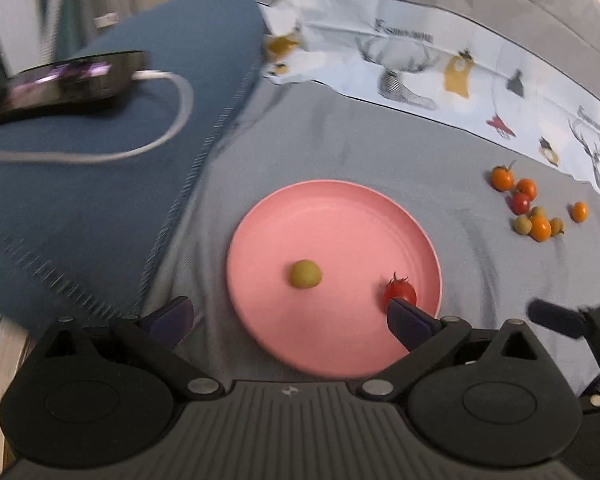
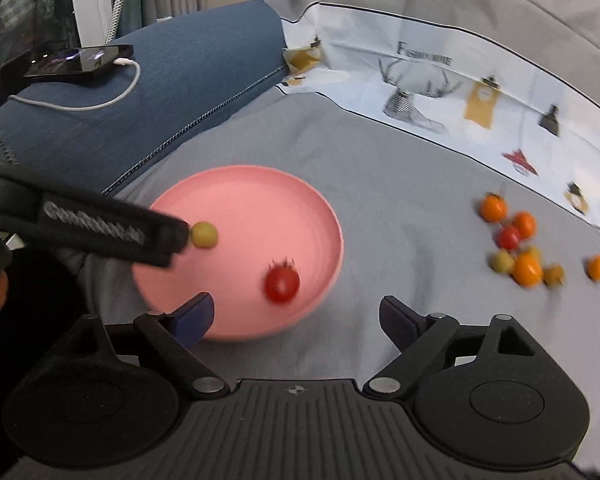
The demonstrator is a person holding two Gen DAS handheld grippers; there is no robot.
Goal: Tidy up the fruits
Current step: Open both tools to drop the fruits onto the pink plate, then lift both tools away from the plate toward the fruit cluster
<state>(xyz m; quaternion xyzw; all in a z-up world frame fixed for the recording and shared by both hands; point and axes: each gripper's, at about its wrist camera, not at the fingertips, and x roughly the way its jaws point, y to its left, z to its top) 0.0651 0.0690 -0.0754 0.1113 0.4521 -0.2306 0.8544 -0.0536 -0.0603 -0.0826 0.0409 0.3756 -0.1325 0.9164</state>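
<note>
A pink plate [image 1: 324, 220] lies on the grey bedcover and holds a green fruit [image 1: 305, 274] and a red tomato [image 1: 400, 291]. My left gripper [image 1: 288, 318] is open and empty above the plate's near rim, its right finger just in front of the tomato. In the right wrist view the plate [image 2: 260, 200] holds the same green fruit [image 2: 204, 234] and red tomato [image 2: 282, 283]. My right gripper [image 2: 296, 316] is open and empty over the plate's near right rim. A pile of several orange, red and green fruits [image 2: 520, 248] lies to the right, and also shows in the left wrist view [image 1: 532, 208].
A blue pillow [image 1: 100, 160] lies at the left with a phone [image 1: 72, 76] and white cable [image 1: 172, 120] on it. A printed white sheet [image 1: 440, 64] runs along the back. The left gripper's body [image 2: 100, 228] crosses the plate's left side in the right wrist view.
</note>
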